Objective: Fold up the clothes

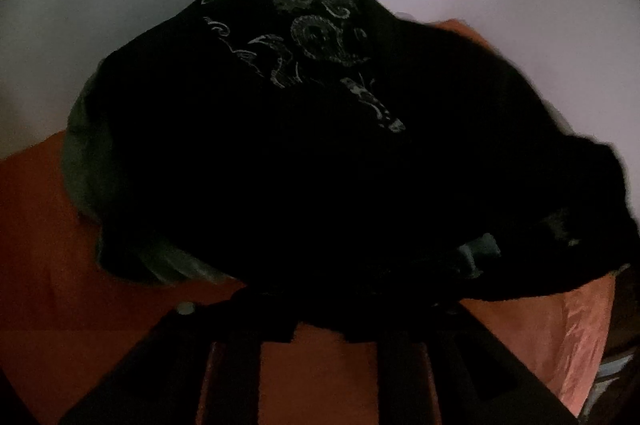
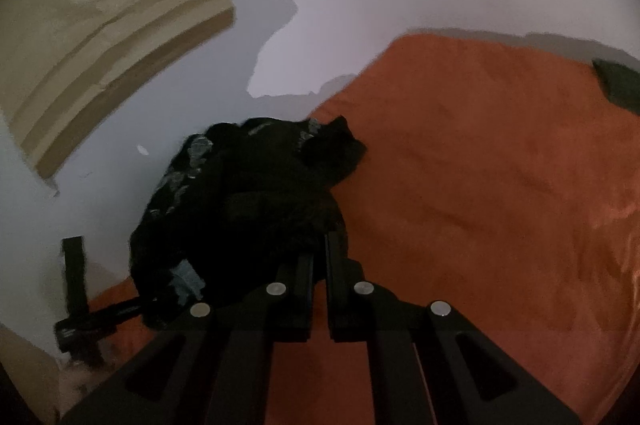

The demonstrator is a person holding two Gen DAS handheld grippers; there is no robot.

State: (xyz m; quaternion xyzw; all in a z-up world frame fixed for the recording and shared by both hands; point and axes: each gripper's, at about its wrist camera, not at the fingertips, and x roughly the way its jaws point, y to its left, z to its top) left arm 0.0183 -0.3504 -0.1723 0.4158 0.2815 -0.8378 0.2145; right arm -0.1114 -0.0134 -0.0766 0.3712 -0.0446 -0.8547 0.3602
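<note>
My right tool point(image 2: 318, 257) has its two fingers drawn almost together at the lower middle of its frame, and their tips are buried in the edge of the black garment point(image 2: 256, 209), so I judge it is pinching a fold of that cloth. My left tool point(image 1: 320, 309) sits at the bottom of its own frame with its fingers set wider apart; the garment's hem drapes over the tips, and in this dim light I cannot tell whether it has hold of anything.

The black garment point(image 1: 304, 153) with its pale dragon print fills the centre of the left view, bunched and raised above the orange bed point(image 1: 48, 225), with a grey-green lining or second cloth showing at its left edge. In the right view it hangs as a crumpled bundle at centre left, just ahead of the fingers, with the orange bed point(image 2: 500, 185) spreading to the right.

As I judge it, folding has barely begun: nothing is laid flat and no crease is made. Spreading the garment out and every fold are still to do
</note>
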